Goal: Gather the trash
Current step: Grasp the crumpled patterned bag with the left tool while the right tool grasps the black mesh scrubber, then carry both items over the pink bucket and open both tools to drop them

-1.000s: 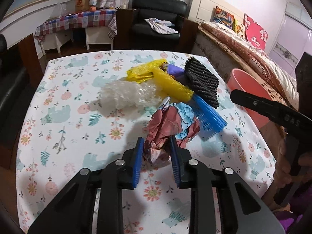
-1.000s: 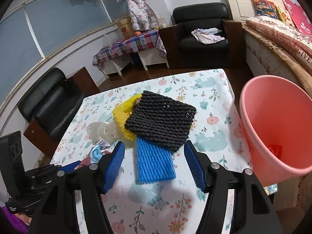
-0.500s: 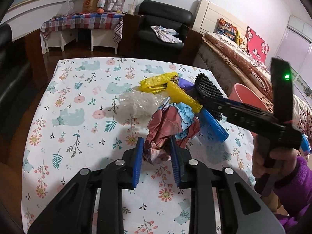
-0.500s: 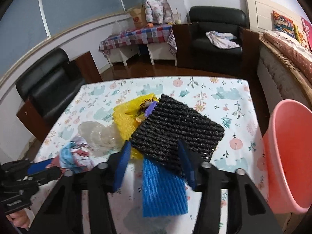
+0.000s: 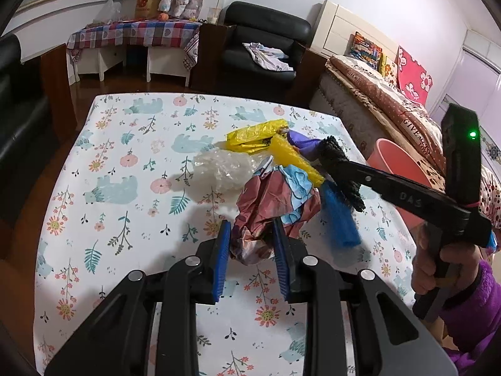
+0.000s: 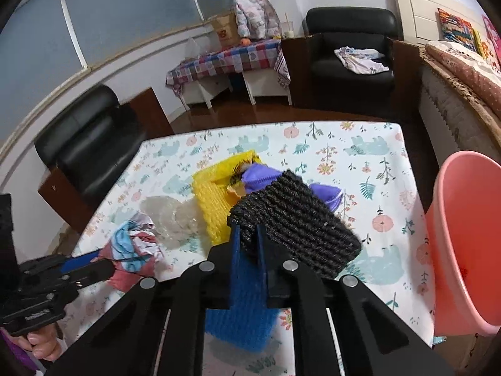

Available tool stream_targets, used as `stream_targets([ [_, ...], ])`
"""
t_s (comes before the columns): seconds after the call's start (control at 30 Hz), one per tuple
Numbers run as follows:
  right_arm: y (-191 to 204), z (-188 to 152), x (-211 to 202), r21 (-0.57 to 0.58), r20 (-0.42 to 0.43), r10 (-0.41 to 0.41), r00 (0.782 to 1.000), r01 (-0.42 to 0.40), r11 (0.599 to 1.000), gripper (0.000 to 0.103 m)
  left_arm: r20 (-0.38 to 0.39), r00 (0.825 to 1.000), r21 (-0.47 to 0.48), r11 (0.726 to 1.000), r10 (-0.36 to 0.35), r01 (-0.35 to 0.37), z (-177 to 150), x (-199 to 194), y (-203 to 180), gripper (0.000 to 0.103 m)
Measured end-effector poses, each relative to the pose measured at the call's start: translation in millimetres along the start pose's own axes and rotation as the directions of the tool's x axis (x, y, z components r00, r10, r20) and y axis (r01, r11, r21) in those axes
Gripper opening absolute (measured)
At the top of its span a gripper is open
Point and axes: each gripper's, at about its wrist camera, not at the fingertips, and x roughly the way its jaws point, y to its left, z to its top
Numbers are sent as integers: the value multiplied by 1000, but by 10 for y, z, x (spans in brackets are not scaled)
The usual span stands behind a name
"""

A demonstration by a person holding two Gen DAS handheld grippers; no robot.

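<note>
Two grippers work over a floral desk [image 5: 125, 169]. Left gripper [image 5: 252, 250] pinches crumpled paper [image 5: 275, 200]; right gripper [image 6: 249, 244] fingers are closing on black foam netting [image 6: 300, 222].

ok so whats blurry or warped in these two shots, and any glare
Left wrist view: strong fisheye bending of the floral table edges; blue foam net sleeve is motion-smeared; green indicator light blooms slightly. Right wrist view: black woven mesh pad between the closing right gripper's jaws stays fairly sharp; pink plastic bin stretches at the frame edge; no harsh glare.
</note>
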Motion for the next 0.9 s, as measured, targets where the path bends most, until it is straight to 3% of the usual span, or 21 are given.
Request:
stream_targets([
  [0.2,-62,96,-310,53,62,42,997,-45,998,10,34,999,7,1000,-3,3,94,-74,-73,27],
  [0.47,-204,217,-695,108,150,37,988,-53,993,10,88,996,40,999,-16,13,277,-115,-285,27],
  [0.9,-517,194,-1036,179,199,-76,977,40,983,10,97,994,100,994,-58,48,524,27,-698,27],
])
